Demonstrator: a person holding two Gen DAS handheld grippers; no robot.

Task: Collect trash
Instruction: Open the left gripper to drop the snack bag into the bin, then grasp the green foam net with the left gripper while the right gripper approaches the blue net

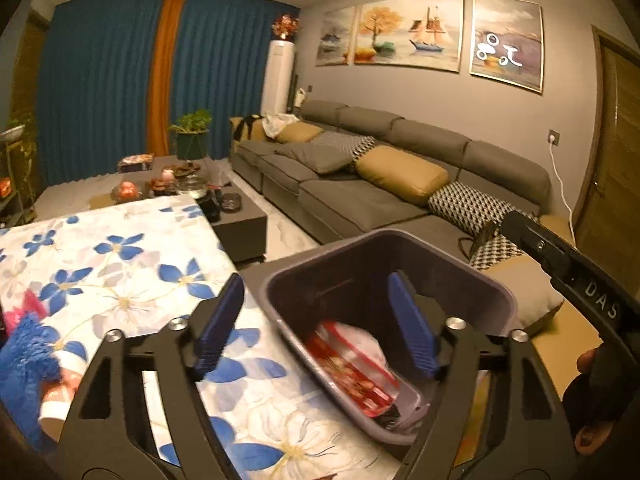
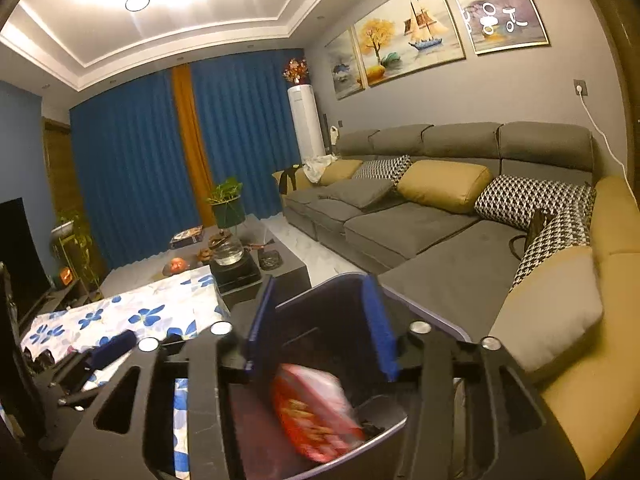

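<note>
Both jaw pairs are standing spread with nothing pinched, the left gripper [image 1: 316,328] and right gripper [image 2: 320,332] hovering over the dark bin [image 1: 496,292], where the red-and-white wrapper [image 2: 316,412] is lying blurred below and between the right jaws

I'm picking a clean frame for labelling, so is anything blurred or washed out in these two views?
Left wrist: the red wrapper in the bin is motion-smeared, the room sharp. Right wrist: the wrapper is blurred too, and the ceiling lights blow out.
</note>
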